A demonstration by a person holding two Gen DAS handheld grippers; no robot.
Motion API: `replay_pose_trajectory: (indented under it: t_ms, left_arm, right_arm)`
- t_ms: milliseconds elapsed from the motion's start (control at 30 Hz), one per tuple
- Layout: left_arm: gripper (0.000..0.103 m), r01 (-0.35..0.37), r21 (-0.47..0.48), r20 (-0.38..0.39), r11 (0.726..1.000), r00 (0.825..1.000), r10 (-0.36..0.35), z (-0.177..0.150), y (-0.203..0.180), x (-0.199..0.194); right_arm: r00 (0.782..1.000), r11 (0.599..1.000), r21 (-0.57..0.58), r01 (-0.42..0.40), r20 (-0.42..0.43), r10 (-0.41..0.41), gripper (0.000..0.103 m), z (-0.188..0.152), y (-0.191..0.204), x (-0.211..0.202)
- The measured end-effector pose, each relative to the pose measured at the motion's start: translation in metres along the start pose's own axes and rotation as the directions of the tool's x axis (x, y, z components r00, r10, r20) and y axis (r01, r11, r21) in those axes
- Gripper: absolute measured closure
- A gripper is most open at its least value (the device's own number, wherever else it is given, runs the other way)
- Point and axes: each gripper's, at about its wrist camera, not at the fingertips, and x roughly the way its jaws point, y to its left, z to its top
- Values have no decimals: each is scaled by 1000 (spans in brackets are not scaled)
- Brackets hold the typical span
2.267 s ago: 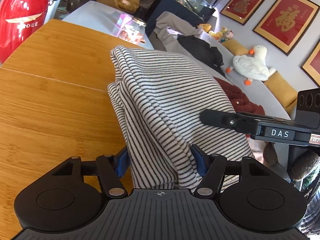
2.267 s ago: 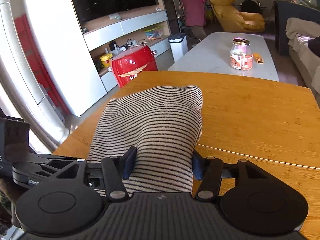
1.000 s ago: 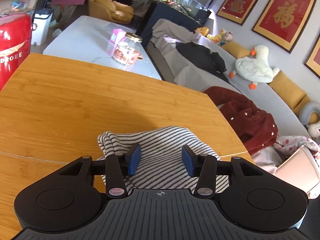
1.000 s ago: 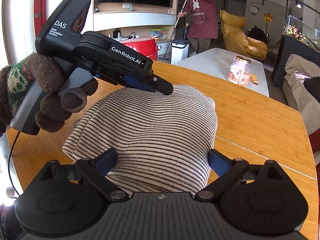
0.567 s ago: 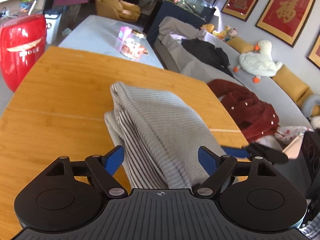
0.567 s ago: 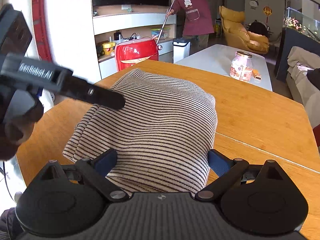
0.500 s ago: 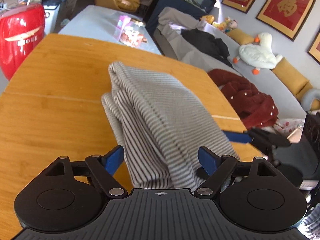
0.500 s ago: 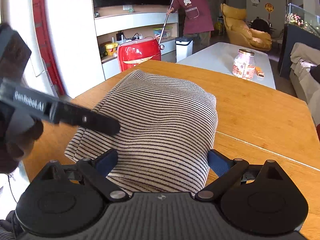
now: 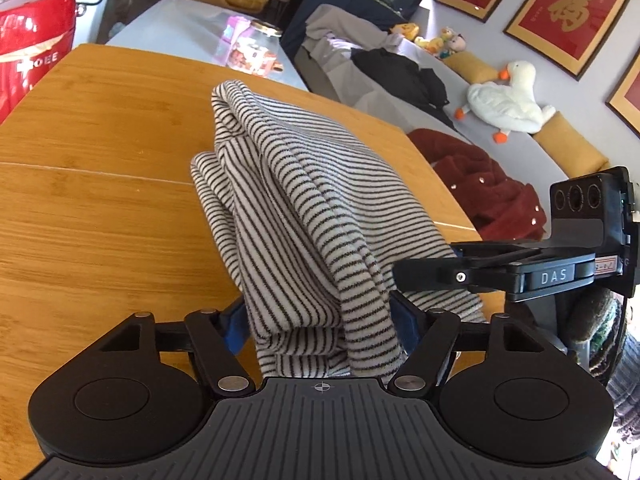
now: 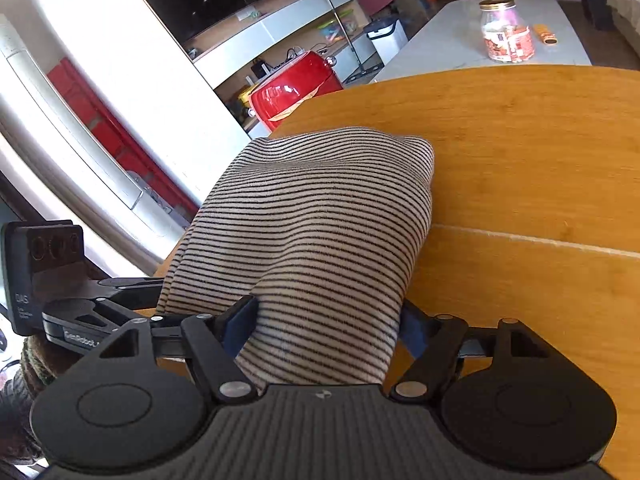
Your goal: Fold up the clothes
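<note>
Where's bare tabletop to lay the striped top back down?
Bare wood on the table left of the striped top, toward the red appliance, and on its other side in the right wrist view. The near edge is crowded: left gripper and right gripper both clamp the fabric.

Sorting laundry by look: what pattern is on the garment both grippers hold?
Thin dark stripes on cream; the striped garment shows best in the left wrist view.

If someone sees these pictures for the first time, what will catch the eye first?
First the striped garment, bunched on the wooden table and pinched at its near edge by the left gripper and the right gripper. Then the white plush goose on the grey sofa, and the shiny red appliance beyond the table.
</note>
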Motion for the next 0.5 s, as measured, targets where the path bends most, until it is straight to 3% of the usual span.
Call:
replay_pose_trajectory:
  t_ms: [167,333,500]
  left_arm:
    - [34,-92,-8,71,996,993,92,37,30,6]
    - [35,-192,-72,152,979,968,201,77,66,20]
    - [33,-226,-151,201,962,946,254,99,91,29]
  right_arm:
    - [999,997,-73,19,35,-17,29,55,-1,49]
    - [994,988,-138,64,96,-51,28,110,0,106]
    - [994,992,-114,47,99,-35,25,128,-13,127]
